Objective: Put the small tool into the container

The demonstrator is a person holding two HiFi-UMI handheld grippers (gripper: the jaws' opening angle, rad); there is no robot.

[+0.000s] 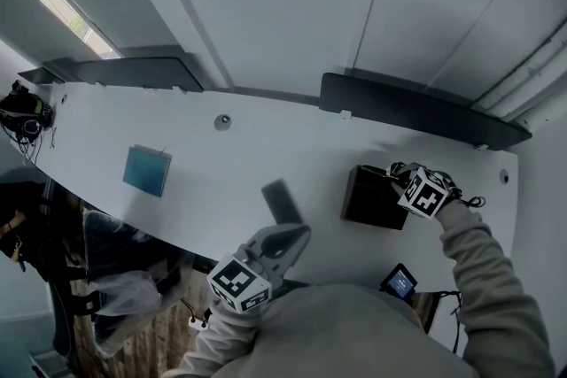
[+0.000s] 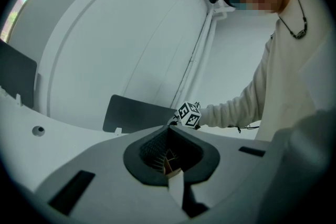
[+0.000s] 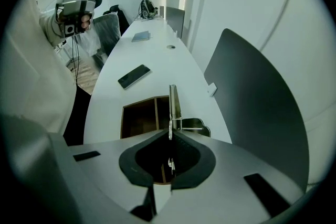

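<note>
A dark open container (image 1: 372, 199) stands on the white desk (image 1: 204, 155) at the right; in the right gripper view it shows as a brown box (image 3: 137, 120) with compartments, right under the jaws. My right gripper (image 3: 169, 134) points steeply down over it, shut on a slim metal tool (image 3: 172, 102) that sticks out past the tips above the box's right side. In the head view this gripper (image 1: 400, 181) hangs at the container's right edge. My left gripper (image 1: 297, 232) is at the desk's near edge, shut, with nothing in it (image 2: 169, 128).
A dark phone (image 1: 282, 201) lies left of the container, also in the right gripper view (image 3: 134, 76). A blue notebook (image 1: 146, 170) is further left. Dark divider panels (image 1: 416, 111) line the desk's far edge. A small lit device (image 1: 400, 282) sits by my body.
</note>
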